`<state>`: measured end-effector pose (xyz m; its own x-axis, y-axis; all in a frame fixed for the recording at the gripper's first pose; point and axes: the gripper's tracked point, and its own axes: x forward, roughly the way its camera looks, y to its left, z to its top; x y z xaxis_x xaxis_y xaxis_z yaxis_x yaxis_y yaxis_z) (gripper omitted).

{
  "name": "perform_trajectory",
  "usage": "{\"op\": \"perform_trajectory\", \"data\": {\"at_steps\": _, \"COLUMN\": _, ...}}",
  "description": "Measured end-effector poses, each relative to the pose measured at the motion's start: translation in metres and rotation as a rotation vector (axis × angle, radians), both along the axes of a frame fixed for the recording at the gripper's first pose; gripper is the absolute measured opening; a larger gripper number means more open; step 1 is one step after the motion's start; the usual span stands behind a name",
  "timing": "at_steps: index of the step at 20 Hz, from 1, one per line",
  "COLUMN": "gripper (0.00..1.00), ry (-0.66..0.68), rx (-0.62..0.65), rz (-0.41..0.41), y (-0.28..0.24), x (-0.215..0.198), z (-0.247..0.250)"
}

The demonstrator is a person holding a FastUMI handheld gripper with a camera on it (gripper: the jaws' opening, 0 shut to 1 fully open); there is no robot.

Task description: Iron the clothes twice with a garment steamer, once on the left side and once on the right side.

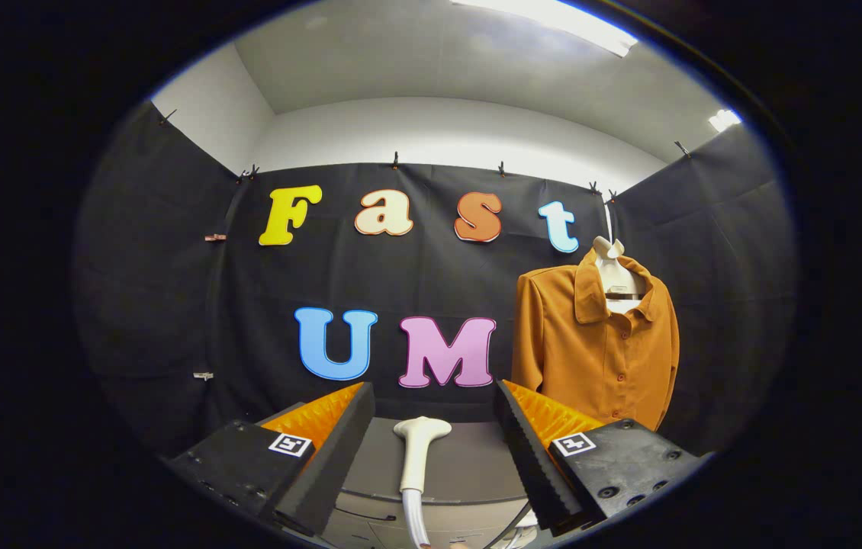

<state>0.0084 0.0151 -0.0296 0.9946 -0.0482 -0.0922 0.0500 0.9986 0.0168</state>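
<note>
Garment steamer [419, 450] (white, hose trailing from its handle) is lying on the grey tabletop [469, 465], between the spread fingers of the hand-held gripper [431, 457], which is gripping nothing. Beyond the tabletop's far right corner, an orange shirt [591, 343] is hanging on a hanger.
</note>
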Motion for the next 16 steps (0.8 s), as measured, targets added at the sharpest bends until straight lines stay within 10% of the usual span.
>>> {"op": "perform_trajectory", "data": {"at_steps": 16, "gripper": 0.99, "ry": 0.302, "rx": 0.119, "rz": 0.030, "y": -0.001, "x": 0.104, "z": -0.122}}
